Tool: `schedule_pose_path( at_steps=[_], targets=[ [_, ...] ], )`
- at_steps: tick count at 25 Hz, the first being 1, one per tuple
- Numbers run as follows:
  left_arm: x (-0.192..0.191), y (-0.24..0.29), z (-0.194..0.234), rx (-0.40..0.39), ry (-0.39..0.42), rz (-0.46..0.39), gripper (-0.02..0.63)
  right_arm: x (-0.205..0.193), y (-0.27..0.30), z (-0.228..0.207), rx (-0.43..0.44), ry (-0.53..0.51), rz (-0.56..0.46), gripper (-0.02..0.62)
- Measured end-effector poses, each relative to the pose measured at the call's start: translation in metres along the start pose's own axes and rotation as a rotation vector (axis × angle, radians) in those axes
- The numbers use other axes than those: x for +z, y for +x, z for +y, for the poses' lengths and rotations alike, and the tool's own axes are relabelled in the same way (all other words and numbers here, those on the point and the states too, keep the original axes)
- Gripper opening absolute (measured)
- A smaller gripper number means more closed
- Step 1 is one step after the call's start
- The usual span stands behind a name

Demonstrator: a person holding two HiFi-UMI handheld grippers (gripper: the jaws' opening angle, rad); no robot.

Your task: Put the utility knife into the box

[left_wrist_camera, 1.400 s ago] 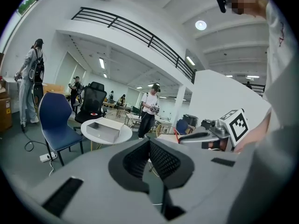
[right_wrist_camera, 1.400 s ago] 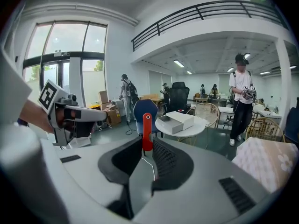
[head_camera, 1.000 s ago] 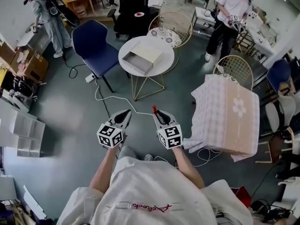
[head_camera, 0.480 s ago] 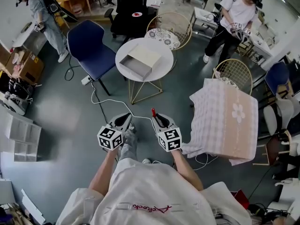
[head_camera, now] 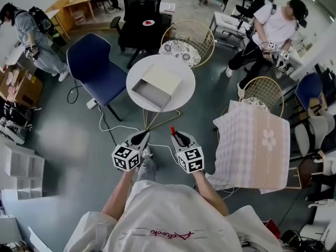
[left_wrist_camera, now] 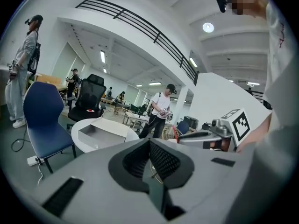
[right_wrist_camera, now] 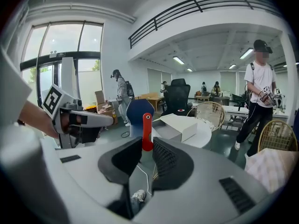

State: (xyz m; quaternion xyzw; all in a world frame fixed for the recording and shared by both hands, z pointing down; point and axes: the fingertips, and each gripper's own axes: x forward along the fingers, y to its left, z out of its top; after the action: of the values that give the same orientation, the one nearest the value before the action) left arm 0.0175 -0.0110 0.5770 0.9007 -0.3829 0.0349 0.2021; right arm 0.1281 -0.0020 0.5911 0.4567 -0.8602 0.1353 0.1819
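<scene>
An open white box [head_camera: 156, 86] lies on a round white table [head_camera: 184, 70] ahead of me; it also shows in the left gripper view [left_wrist_camera: 100, 129] and the right gripper view [right_wrist_camera: 180, 125]. My right gripper [head_camera: 176, 134] is shut on a red utility knife [head_camera: 171, 129], whose red end [right_wrist_camera: 147, 132] sticks up between the jaws [right_wrist_camera: 145, 153]. My left gripper [head_camera: 140, 138] is held beside it, shut with nothing in it [left_wrist_camera: 149, 160]. Both are in the air above the floor, short of the table.
A blue chair [head_camera: 97, 67] stands left of the table, a black office chair [head_camera: 142, 20] and a wire chair [head_camera: 189, 35] behind it. A pink checked cloth covers something [head_camera: 257, 143] at the right. A white cable [head_camera: 105, 125] runs over the floor. Other people stand around.
The table and box have come closer and lower in the head view as I walk forward. Both grippers keep their pose, and the knife stays in the right one.
</scene>
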Motion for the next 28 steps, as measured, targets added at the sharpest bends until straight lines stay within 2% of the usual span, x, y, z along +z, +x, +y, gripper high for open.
schedule_pose_path(
  at_steps=[19,28],
  targets=[
    [0.1,0.079,0.153,-0.026,0.005,0.017,0.011,0.105,0.163,-0.048,-0.015,-0.001,0.023,0.081],
    [0.136,0.109,0.206,-0.066,0.01,0.02,0.011,0.143,0.218,-0.067,-0.048,-0.003,0.028,0.081]
  ],
)
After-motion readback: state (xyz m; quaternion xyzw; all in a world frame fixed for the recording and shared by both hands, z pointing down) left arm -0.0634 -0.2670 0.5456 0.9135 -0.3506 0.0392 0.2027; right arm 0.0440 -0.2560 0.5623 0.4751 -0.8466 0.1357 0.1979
